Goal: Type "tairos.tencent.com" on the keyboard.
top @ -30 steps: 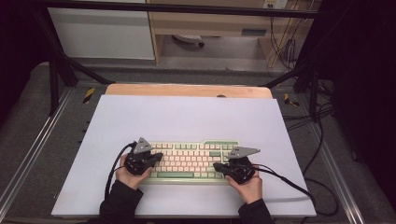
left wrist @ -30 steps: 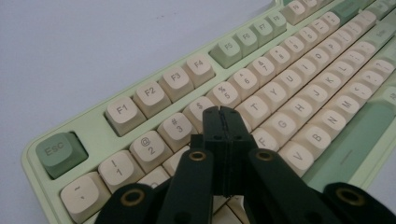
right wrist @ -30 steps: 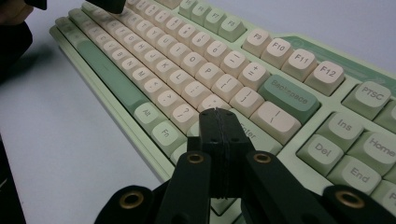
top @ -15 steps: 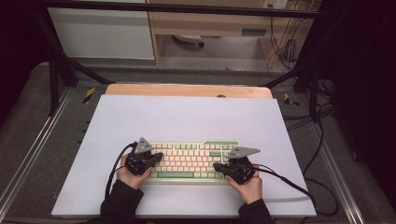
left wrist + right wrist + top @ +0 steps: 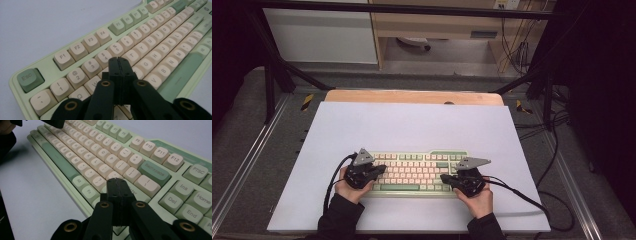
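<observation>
The keyboard (image 5: 416, 171) lies flat near the front edge of the pale lilac surface (image 5: 412, 125), with a gripper poised over each end. Typing appears to be in hand; how much has been keyed cannot be told. The left gripper (image 5: 119, 62) is held with its fingers closed on nothing above the upper letter rows; the right gripper (image 5: 115, 183) likewise, near Enter. The keycaps are matte, rounded cream and sage plastic in a mint case.
</observation>
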`<state>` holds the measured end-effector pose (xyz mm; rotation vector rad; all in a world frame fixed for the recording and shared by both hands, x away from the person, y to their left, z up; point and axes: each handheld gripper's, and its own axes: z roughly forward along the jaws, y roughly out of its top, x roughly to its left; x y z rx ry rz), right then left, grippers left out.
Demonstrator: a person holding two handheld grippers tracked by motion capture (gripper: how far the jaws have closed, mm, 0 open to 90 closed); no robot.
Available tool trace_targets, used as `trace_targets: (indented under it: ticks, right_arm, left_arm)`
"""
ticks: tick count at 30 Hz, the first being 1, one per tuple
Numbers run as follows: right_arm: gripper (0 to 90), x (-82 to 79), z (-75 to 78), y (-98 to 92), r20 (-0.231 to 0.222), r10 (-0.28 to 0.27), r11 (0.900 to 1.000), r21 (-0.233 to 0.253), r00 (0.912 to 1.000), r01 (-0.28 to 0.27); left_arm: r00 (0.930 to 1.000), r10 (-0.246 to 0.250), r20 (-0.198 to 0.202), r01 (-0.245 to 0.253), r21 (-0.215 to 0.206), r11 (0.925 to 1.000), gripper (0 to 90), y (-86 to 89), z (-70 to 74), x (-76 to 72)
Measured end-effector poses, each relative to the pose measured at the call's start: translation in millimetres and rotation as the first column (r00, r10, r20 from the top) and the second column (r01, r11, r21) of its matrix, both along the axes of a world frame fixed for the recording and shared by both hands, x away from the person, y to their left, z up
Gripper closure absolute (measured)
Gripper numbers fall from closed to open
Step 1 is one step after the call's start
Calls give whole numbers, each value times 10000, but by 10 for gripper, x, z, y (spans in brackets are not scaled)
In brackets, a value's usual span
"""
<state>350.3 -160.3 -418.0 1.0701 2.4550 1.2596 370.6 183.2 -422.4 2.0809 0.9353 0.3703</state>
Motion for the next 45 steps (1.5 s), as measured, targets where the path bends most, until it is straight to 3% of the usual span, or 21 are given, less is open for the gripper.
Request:
trace_targets:
  ticks: [20, 36, 45]
  right_arm:
    - [900, -9, 43, 105, 37, 201, 9997, 155, 9998, -202]
    - [900, 39, 98, 480, -2, 764, 9971, 55, 9971, -764]
    - [900, 73, 129, 742, 68, 1047, 9945, 20, 9945, -1047]
  left_arm:
    - [9999, -8, 129, 11, -280, 9996, 900, 273, 64, -200]
    - [9996, 124, 244, -114, -407, 9991, 900, 459, 56, -277]
    - [9998, 86, 162, -79, -425, 9991, 900, 470, 38, -277]
